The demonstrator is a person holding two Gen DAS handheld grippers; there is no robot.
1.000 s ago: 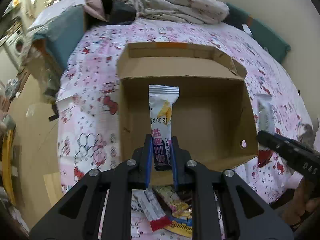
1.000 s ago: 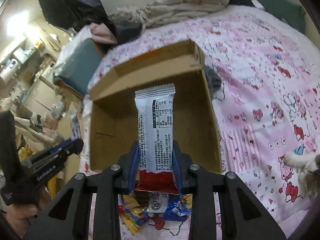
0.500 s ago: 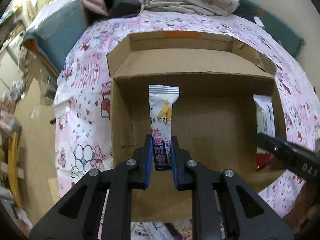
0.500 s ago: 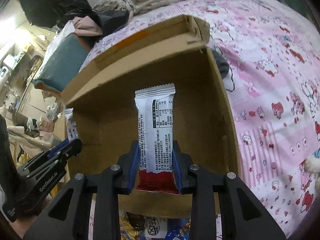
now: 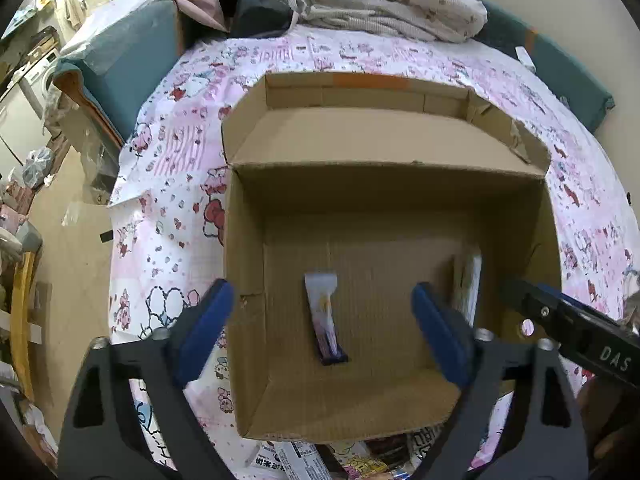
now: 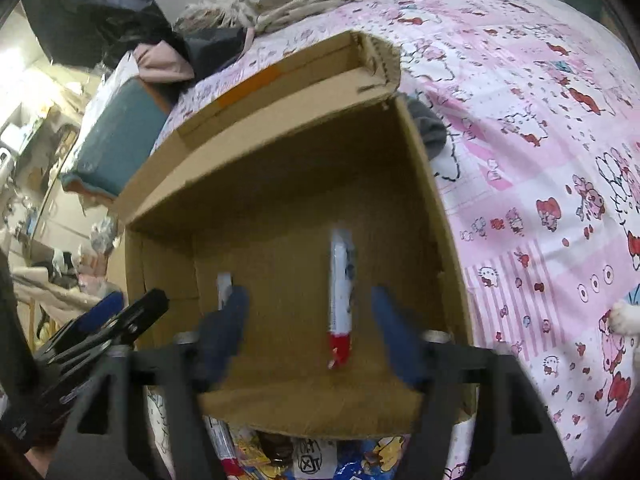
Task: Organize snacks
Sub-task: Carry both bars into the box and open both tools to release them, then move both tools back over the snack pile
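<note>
The step in hand was the drop-off: both claws hung over the open cardboard box [image 5: 248,280] on the bed [image 5: 168,200], and each was letting go of a snack packet. The left claw [image 5: 320,328] had its blue pads spread wide and opening, with nothing pressed between them; its purple-and-white packet [image 5: 325,316] lay free inside the box, toward the near wall. The right claw [image 6: 308,332] was likewise opening, its pads clear of the red-and-white packet [image 6: 341,300], which showed edge-on and blurred between them, apparently falling or just landed against the box floor; whether it had come to rest could not be told. The same packet showed in the left view by the box's right wall. So two snacks were in the box, lying apart from one another. More wrapped snacks [image 6: 308,456] sat in a loose heap on the bed just outside the box's near wall, under the claws, so the job looked only partly done. The next move would likely call for drawing both claws back over that near wall, choosing one wrapper each from the heap, and closing across a wrapper's narrow width. The overlapping packets might make a clean single pick awkward.
</note>
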